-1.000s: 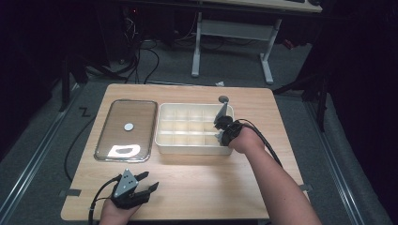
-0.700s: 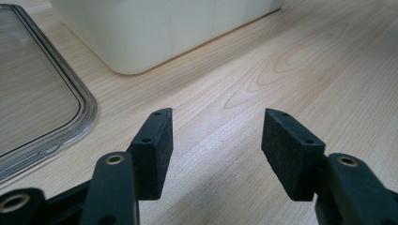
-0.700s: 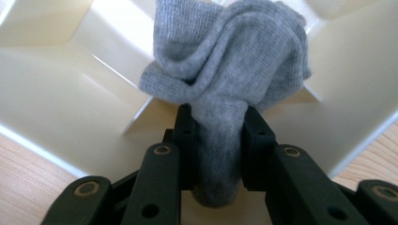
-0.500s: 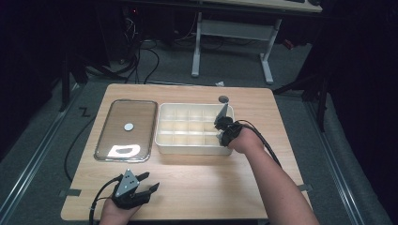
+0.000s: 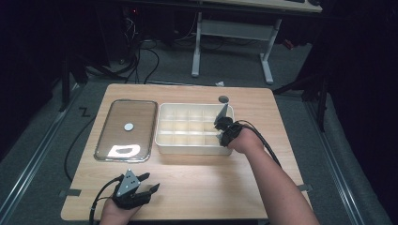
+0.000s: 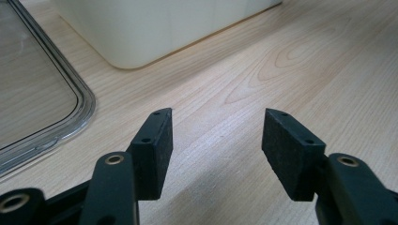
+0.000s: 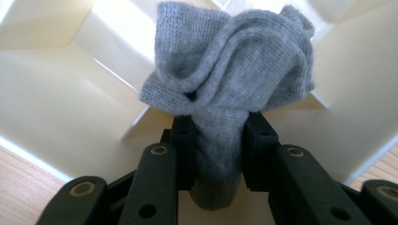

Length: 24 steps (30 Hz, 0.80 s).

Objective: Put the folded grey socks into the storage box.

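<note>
The right gripper is clamped on a grey knitted sock, its jaws pinching the narrow lower part while the bunched upper part bulges out just beyond the tips. The lower end of the sock drops between the jaws and is cut off by the gripper body. Behind the sock lie the cream walls and dividers of the compartment box; the sock covers much of the dividers ahead, so which compartment lies under it is hard to make out. In the high view the right gripper sits at the box's right end, and the sock itself is too small and dark there to pick out.

The left gripper rests low over the wooden surface with its jaws spread wide and nothing between them. Ahead of it and to its left is the rounded corner of a clear lid, cut off by the picture's edge; straight ahead stands the box's near wall.
</note>
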Motion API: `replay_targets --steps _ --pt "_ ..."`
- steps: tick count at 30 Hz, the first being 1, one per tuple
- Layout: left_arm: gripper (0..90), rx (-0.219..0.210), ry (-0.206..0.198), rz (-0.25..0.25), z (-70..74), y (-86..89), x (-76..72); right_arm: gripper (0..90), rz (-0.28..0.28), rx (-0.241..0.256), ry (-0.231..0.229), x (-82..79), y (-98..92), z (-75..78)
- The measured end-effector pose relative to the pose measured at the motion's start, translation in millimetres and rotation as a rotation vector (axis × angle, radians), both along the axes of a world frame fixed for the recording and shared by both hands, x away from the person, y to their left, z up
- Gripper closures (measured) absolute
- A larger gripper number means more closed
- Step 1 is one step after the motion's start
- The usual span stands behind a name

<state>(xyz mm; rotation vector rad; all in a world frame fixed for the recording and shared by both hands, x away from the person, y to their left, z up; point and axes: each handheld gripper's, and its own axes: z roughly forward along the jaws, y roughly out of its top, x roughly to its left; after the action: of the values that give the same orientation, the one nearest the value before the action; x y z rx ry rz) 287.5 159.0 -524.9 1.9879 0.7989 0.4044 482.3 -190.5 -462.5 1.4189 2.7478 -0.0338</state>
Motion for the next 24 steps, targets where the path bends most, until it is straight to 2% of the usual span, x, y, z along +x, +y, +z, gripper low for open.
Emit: replay_targets --steps 2,6,7,17,19,22,24 --pt "44.0 0.000 0.000 0.000 0.0 -0.2 0.4 69.7 -0.018 0.003 -0.002 -0.8 0.9 0.9" --pt "44.1 -0.003 -0.002 0.001 0.4 0.1 0.1 68.5 -0.006 0.011 -0.005 0.1 0.1 2.9" --pt "44.1 -0.004 -0.001 -0.001 0.8 0.4 0.0 68.1 -0.024 0.011 -0.004 -0.6 0.8 3.5" --pt "44.2 -0.011 -0.003 0.002 1.6 1.1 0.2 62.1 -0.018 0.035 -0.011 0.6 -1.7 10.7" --pt "44.2 -0.010 -0.003 0.002 1.5 1.1 0.3 61.7 -0.032 0.043 -0.017 -0.3 -2.0 15.2" --pt "44.2 -0.007 -0.002 0.000 1.4 0.9 0.4 61.6 -0.027 0.052 -0.027 -1.6 -3.3 25.6" --pt "44.1 -0.005 0.000 -0.002 1.3 0.5 0.4 62.8 -0.016 0.066 -0.049 -1.8 -4.1 36.3"
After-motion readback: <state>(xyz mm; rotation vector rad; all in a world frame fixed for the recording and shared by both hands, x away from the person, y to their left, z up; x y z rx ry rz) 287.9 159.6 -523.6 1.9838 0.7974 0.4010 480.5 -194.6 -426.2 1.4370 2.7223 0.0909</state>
